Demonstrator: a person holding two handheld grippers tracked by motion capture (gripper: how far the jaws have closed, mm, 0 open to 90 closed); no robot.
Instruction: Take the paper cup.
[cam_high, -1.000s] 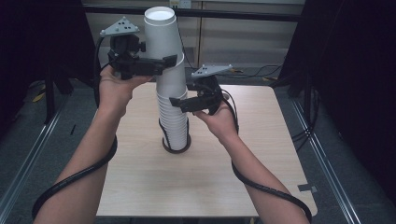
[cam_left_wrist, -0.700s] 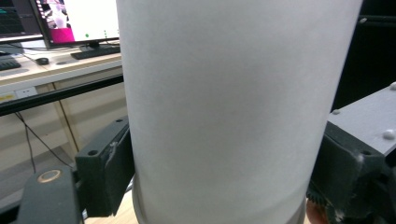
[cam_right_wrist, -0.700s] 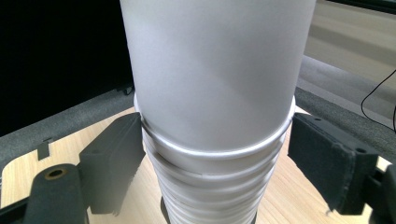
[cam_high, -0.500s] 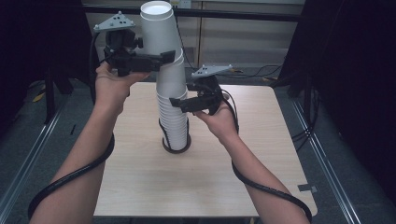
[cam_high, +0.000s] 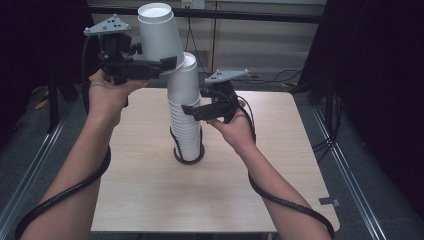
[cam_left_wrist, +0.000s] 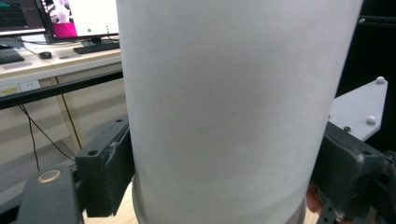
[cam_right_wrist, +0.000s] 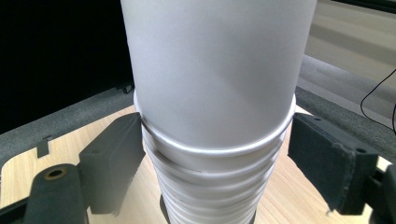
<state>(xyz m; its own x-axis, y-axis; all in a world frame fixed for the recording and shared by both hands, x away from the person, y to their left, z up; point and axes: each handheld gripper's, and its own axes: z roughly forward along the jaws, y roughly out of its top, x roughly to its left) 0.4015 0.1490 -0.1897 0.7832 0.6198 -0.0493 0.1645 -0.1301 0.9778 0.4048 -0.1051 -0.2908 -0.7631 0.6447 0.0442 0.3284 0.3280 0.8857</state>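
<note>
At table centre a stack of upturned white cups (cam_high: 186, 125) stands on the wooden table (cam_high: 150, 195); left gripper (cam_high: 167, 63) clamped on the top cup (cam_high: 159, 32), tilted, partly off the stack; right gripper (cam_high: 189, 109) around the stack's middle, jaws close on both sides, contact uncertain.

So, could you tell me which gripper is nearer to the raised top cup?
Left. The left gripper is clamped around the top cup near its lower rim; the right gripper sits lower, its jaws around the stack of cups.
</note>
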